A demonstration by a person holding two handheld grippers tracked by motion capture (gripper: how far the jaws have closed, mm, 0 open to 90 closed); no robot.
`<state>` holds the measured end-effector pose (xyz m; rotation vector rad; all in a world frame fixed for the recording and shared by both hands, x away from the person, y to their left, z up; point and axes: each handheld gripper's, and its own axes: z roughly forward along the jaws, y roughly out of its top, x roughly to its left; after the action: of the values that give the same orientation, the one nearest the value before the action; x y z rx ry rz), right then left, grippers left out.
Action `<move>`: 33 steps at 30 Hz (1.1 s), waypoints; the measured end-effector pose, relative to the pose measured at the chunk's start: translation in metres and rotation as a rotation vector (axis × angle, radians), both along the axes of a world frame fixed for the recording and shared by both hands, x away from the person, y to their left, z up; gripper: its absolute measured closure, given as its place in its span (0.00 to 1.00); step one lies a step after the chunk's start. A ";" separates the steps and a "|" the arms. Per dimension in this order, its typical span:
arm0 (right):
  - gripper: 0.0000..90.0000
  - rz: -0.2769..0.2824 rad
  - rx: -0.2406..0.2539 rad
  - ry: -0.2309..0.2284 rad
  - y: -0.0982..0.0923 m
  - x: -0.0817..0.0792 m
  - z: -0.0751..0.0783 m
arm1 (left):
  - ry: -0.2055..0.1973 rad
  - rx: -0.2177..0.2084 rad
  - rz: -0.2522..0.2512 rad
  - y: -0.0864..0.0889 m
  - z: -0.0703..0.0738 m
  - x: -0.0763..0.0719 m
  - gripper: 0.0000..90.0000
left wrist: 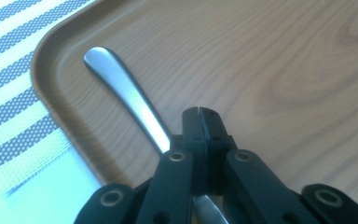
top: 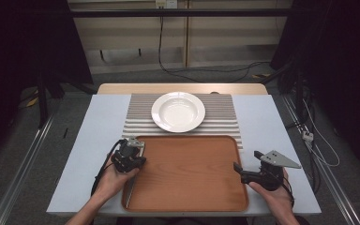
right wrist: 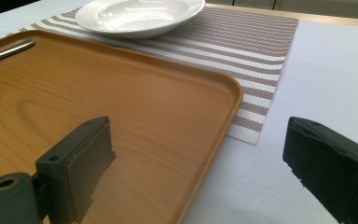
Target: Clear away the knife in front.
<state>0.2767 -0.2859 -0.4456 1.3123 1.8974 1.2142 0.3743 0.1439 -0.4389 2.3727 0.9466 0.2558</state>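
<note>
A metal utensil handle (left wrist: 121, 84) lies along the left side of the wooden tray (left wrist: 270, 70), close to its rim. My left gripper (left wrist: 200, 115) hovers low over it with the jaws pressed together; the handle runs under the gripper's left linkage, not between the tips. From above, the left gripper (top: 132, 152) sits over the tray's (top: 187, 173) far left corner, with the utensil (top: 130, 194) trailing toward the person. My right gripper (top: 247, 160) is open at the tray's right edge. Its own view shows the right gripper (right wrist: 196, 172) straddling the tray's rim (right wrist: 228, 107) with nothing between the jaws.
A white deep plate (top: 178, 111) rests on a striped placemat (top: 220, 112) beyond the tray. The placemat (right wrist: 242, 51) and plate (right wrist: 140, 14) lie ahead of the right gripper. The pale tabletop (top: 281, 131) flanks both sides.
</note>
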 end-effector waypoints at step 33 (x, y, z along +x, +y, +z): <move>0.09 0.000 0.002 0.001 0.000 0.001 0.000 | -0.047 -0.141 0.020 0.014 0.009 -0.003 0.90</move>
<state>0.2778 -0.2856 -0.4459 1.3146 1.8970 1.2162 0.3712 0.1583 -0.4298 2.2206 0.9361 0.2429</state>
